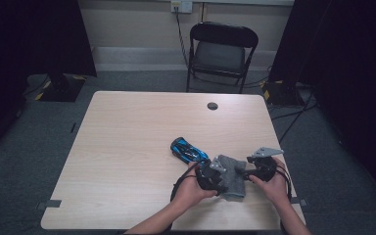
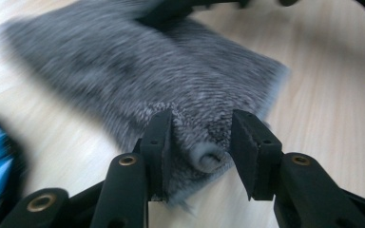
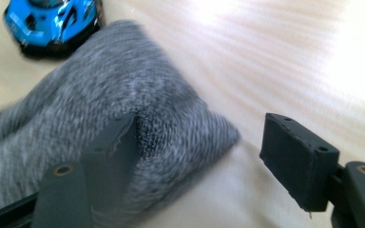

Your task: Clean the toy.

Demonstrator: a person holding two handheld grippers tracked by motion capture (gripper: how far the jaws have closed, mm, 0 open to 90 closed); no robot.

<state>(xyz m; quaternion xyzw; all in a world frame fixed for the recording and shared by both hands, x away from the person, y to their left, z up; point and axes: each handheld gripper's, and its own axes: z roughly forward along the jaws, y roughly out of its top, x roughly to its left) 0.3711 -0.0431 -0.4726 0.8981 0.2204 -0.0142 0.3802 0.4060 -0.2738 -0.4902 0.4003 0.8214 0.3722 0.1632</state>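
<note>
step in hand: taking hold of the grey cloth (image 1: 231, 177) at two edges, judging by how both tongs meet it
how to do it well: let the left tongs finish pinching the rolled edge before any lift, then bring the right tongs in so both pads take the corner, not one; lift evenly and keep the cloth from dragging the toy car
left tongs (image 2: 200, 142): partly closed around a rolled fold of the cloth, the left pad on the fabric, the right pad with a sliver of gap, so not yet a firm grip
right tongs (image 3: 209, 142): wide open, the left pad resting against the cloth corner, the right pad well apart over bare surface (image 3: 275, 61)
cloth: on the surface between the two tongs, its bulk ahead of the left tongs
blue toy car (image 1: 189, 150): on the surface just beyond the cloth, ahead and left of the right tongs, untouched
</note>
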